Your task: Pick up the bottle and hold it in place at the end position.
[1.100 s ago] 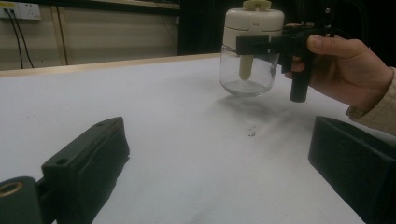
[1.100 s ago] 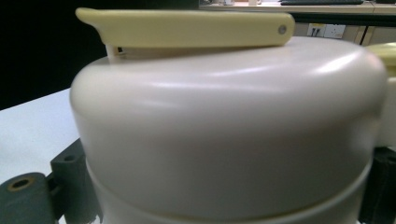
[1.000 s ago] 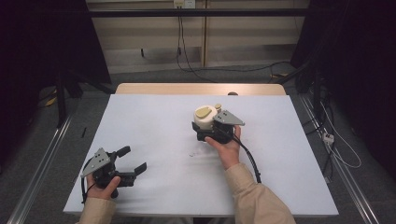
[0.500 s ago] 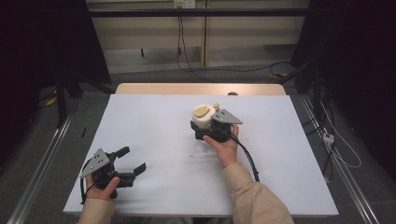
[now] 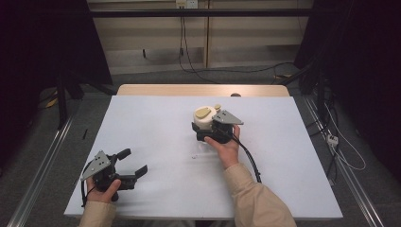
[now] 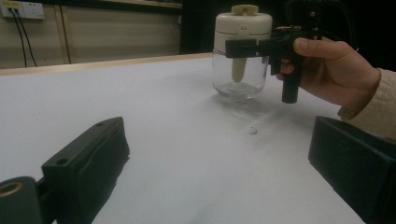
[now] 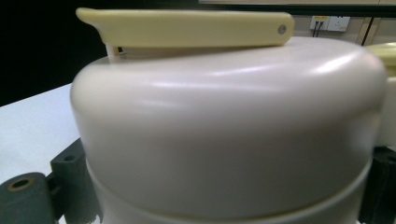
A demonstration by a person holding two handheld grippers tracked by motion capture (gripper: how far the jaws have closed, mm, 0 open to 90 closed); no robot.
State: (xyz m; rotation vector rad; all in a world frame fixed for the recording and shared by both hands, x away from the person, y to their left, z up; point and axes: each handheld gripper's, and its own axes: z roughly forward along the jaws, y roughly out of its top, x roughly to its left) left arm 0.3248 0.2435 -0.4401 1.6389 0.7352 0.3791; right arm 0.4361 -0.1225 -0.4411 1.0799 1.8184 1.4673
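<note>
A glass jar [image 5: 204, 120] with a cream lid [image 6: 243, 24] and a yellowish flip tab [image 7: 187, 27] stands upright mid-table. My right gripper [image 5: 203, 127] is shut on the lid's lower rim, one black jaw on each side [image 7: 224, 186]. From the left gripper view the right gripper [image 6: 261, 46] crosses the front of the jar, held by a hand. My left gripper [image 5: 134, 161] rests near the table's front left corner. It is open with nothing between its jaws [image 6: 219, 158], well apart from the jar.
A white sheet [image 5: 156, 118] covers the table, with a wooden strip [image 5: 198, 90] at the far edge. A small dark speck [image 6: 252, 130] lies just in front of the jar. The right gripper's cable [image 5: 248, 158] trails along the forearm.
</note>
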